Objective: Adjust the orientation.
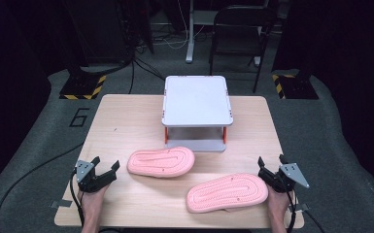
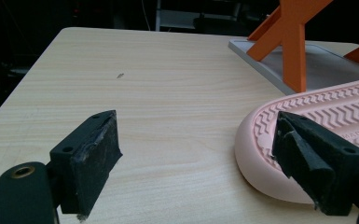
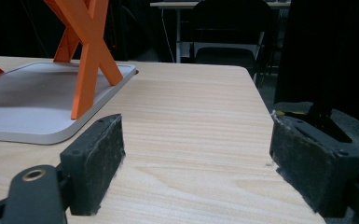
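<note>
Both grippers, the left gripper (image 1: 106, 169) and the right gripper (image 1: 270, 168), stand wide open and hold nothing. Two pink slippers, soles up, lie between them on the table (image 1: 126, 121): the left slipper (image 1: 161, 162) and the right slipper (image 1: 227, 192).

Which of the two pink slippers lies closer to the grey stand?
The left slipper, sole up just before the stand; the right slipper lies nearer the table's front edge.

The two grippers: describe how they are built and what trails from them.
The left gripper and the right gripper are black, each with two blocky jaws faced by worn black pads, a grey three-cornered plate on top and a black cable trailing off. The forearms are bare.
</note>
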